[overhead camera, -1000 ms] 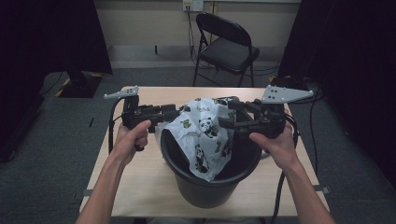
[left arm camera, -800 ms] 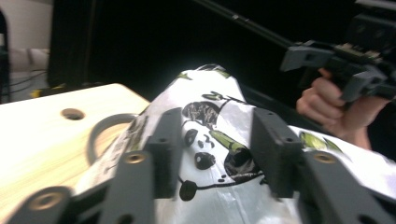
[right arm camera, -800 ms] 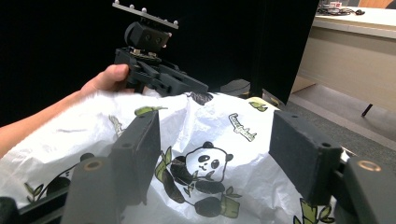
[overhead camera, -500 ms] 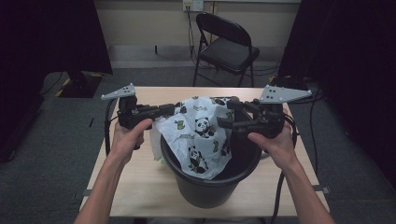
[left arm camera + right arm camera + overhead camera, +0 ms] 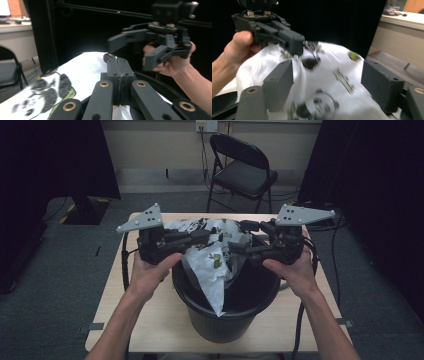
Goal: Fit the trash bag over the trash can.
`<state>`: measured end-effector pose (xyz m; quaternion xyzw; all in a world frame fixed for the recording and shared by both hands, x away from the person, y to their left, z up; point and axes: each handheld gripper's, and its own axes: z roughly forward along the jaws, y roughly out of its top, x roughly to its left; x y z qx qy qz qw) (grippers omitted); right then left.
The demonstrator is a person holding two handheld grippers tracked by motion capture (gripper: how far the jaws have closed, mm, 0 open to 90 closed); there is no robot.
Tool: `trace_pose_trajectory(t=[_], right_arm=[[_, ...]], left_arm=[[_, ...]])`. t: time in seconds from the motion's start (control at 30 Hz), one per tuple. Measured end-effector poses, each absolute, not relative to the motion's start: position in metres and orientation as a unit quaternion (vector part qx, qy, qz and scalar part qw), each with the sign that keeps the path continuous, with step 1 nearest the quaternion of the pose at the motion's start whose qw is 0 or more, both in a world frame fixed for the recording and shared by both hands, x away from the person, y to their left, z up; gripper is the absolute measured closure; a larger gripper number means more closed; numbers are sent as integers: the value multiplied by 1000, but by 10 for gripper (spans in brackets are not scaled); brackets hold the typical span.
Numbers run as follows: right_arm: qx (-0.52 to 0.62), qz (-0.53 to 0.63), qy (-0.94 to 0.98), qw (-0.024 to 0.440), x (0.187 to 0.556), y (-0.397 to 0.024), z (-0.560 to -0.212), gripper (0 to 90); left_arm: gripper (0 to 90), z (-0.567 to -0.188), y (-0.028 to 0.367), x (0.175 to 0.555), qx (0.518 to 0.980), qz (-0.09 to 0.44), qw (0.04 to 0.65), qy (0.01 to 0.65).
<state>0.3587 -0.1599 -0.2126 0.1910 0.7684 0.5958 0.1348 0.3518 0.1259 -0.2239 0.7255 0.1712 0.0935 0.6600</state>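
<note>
A white plastic bag (image 5: 212, 265) printed with pandas hangs over a black bucket (image 5: 250, 305), its lower point dangling inside. My left gripper (image 5: 202, 237) is shut on the bag's upper edge above the bucket's left rim. In the left gripper view the jaws are pressed together (image 5: 118, 72) with white film pinched at their base. My right gripper (image 5: 242, 237) faces it from the right. Its jaws have just been opening and stand wide (image 5: 329, 85). The bag (image 5: 319, 75) lies between and beyond them, and the pads do not press on it.
The bucket stands on a small wooden table (image 5: 150, 320), close to its front edge. A black folding chair (image 5: 242, 170) stands behind the table, and dark curtains hang on both sides. Cables trail from both grippers down the table's edges.
My left gripper has risen and pulled the bag up out of the bucket, so it now hangs in a long point. The right gripper has stayed in place and its jaws stand wider.
</note>
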Motion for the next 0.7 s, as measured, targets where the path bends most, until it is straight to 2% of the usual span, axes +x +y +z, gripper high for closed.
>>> trace_pose_trajectory(t=[0.13,0.2,0.27,0.3,0.33,0.4,0.43,0.5,0.57,0.6,0.7], right_arm=[[172,603,769,125,359,-153,-205,238],[163,598,776,116,359,-150,-206,288],[137,596,786,86,360,-148,-208,498],[135,597,786,85,359,-148,-209,570],[132,593,790,88,359,-147,-209,684],[126,585,795,94,358,-146,-210,849],[124,584,796,97,358,-146,-210,897],[130,579,797,110,358,-147,-210,900],[135,569,800,130,358,-150,-210,900],[145,568,798,139,359,-157,-212,900],[154,567,796,148,359,-165,-215,900]], left_arm=[[900,-217,110,346,724,83,667,157],[900,-216,109,346,718,81,673,155],[900,-216,113,349,714,75,678,159],[900,-217,115,351,710,66,683,159],[899,-218,118,352,706,62,687,161],[889,-220,122,353,704,59,689,160],[854,-220,125,353,702,59,692,158],[678,-221,131,353,698,66,694,167],[577,-223,141,354,693,75,695,179],[477,-224,146,356,689,79,696,189],[463,-233,169,364,679,95,695,219]])
